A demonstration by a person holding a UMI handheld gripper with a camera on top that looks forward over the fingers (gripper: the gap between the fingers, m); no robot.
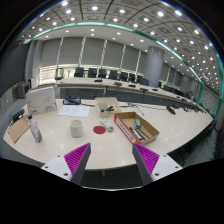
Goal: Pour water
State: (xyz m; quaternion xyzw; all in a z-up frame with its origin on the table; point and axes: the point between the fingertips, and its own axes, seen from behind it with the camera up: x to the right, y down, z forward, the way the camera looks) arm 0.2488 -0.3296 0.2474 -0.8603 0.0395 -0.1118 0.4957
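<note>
My tool (112,160) is wide open and empty above the counter (180,135). The bottle (35,128) stands well ahead, beside a cup (77,129). I judge the bottle light, smooth, maybe slippery; I'd grip its middle.

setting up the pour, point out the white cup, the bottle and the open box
white cup (76,128), gripper view, on its side wall
bottle (35,128), gripper view, on its body
open box (136,127), gripper view, on its rim
</note>
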